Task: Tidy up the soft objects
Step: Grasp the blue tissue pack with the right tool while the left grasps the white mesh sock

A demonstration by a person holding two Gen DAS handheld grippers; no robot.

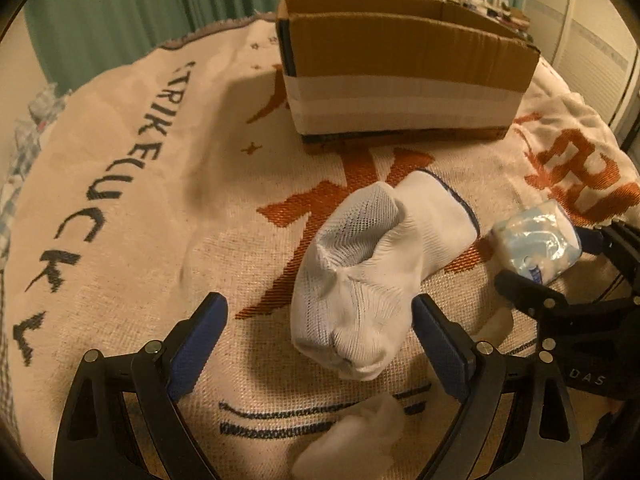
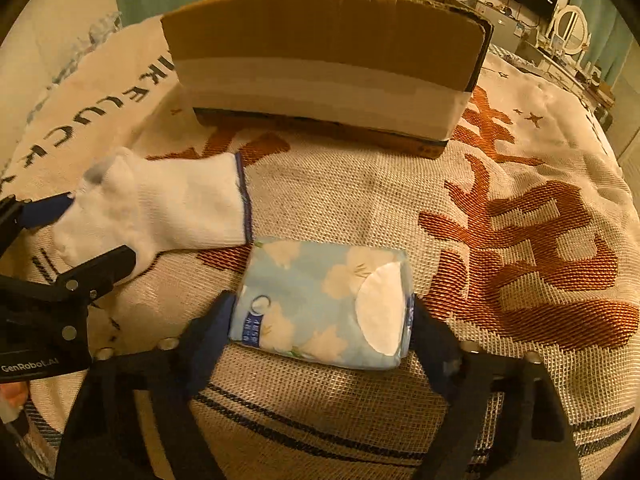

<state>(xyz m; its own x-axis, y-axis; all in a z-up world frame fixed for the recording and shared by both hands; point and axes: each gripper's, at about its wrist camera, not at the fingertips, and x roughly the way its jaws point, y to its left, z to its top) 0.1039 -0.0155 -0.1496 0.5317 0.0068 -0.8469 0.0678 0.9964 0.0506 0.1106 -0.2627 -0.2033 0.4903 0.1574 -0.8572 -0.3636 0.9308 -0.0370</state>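
Little looks done: the open brown cardboard box (image 1: 404,64) shows nothing inside. In front of it on the woven blanket (image 1: 120,200), the white sock (image 1: 368,280) lies between the left gripper's (image 1: 320,320) wide jaws, while the right gripper's (image 2: 322,316) jaws hold the blue floral tissue pack (image 2: 324,300).

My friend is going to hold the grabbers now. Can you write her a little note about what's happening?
Left hand-held gripper: open, fingers either side of the white sock, not squeezing yet.
Right hand-held gripper: fingers against both sides of the blue tissue pack; it looks gripped but rests on the blanket.
The cardboard box stands behind both, open at the top; its inside is hidden.
Done: nothing visibly packed.
Left: probably lift the sock and pack into the box. A white fluffy bit lies near the left gripper.
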